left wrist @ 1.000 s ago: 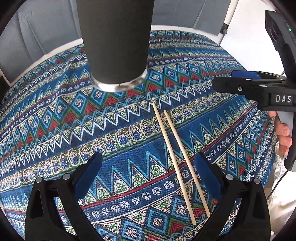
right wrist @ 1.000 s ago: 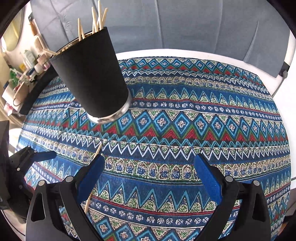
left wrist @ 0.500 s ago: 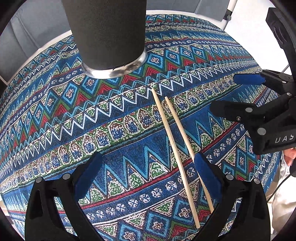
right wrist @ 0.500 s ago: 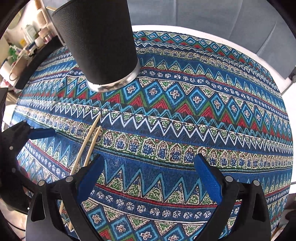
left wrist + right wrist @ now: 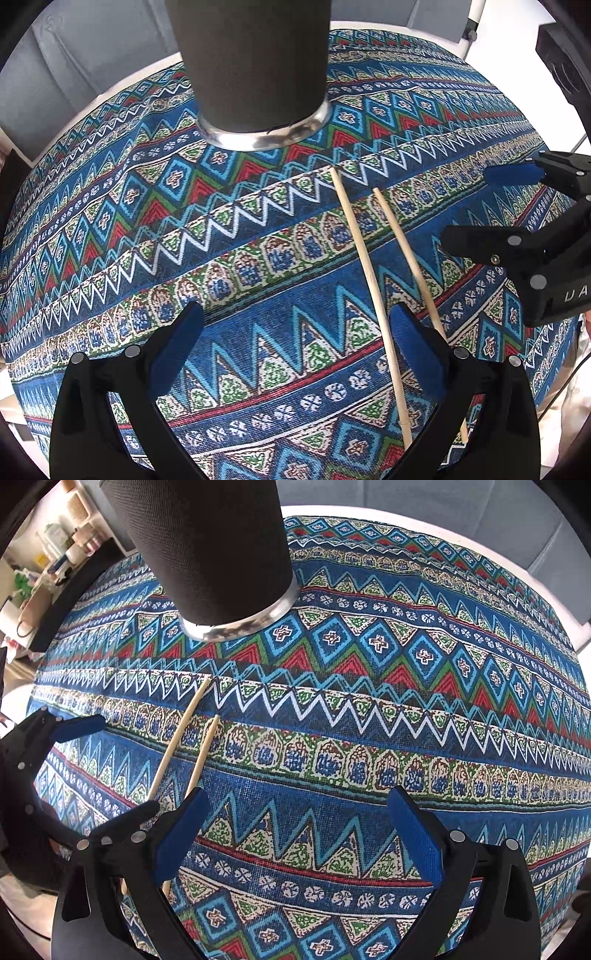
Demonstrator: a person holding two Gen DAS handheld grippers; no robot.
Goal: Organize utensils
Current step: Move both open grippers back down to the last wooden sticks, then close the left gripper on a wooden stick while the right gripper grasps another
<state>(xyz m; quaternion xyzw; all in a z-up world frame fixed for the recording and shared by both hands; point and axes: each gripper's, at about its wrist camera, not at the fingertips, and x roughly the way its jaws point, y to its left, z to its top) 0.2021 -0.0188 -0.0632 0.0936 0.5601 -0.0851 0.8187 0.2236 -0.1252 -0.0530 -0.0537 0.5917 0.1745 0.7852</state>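
patterned cloth on the table [image 5: 110, 221]: my left tongs [image 5: 295, 350] and right tongs [image 5: 295, 830], both wide open and empty, have closed in on two chopsticks [image 5: 362, 251] lying just before the black cup [image 5: 255, 66]; pickup comes next.

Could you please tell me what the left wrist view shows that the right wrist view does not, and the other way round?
Only the left wrist view shows the right gripper from outside, at its right edge, jaws apart. Only the right wrist view shows a cluttered shelf at upper left, and the left gripper from outside. Both show the black mesh cup with a silver metal base, the two pale wooden chopsticks lying flat, and the blue patterned tablecloth.
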